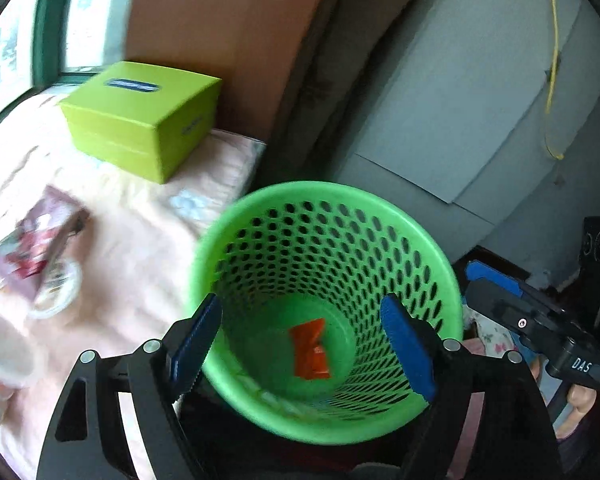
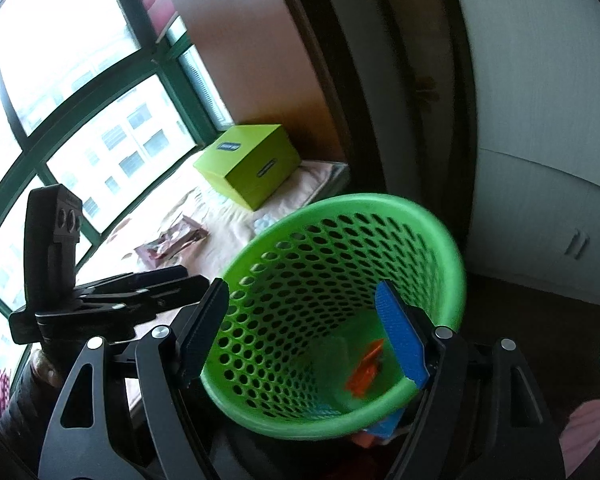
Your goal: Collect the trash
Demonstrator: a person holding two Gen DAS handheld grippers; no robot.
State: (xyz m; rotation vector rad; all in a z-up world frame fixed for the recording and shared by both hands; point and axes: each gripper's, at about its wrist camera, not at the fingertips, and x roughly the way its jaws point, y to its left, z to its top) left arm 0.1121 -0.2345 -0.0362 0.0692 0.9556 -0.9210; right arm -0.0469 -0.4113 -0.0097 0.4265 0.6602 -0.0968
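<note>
A green perforated wastebasket point(image 1: 420, 240) stands beside a pink-covered bed, and it also shows in the right wrist view point(image 2: 440, 232). An orange wrapper point(image 1: 311, 350) lies at its bottom; in the right wrist view the wrapper point(image 2: 365, 372) is blurred. My left gripper point(image 1: 300, 346) is open and empty above the basket's mouth. My right gripper point(image 2: 304, 332) is open and empty above the same basket. A dark red snack packet point(image 1: 32, 246) and a clear plastic lid point(image 1: 58, 290) lie on the bed to the left; the packet also shows in the right wrist view point(image 2: 172, 242).
A lime green box point(image 1: 140, 120) sits on the bed by the window, also seen in the right wrist view point(image 2: 248, 168). A grey wardrobe point(image 1: 480, 100) stands behind the basket. The right gripper point(image 1: 540, 320) shows at the left view's right edge, the left gripper point(image 2: 100, 300) at the right view's left.
</note>
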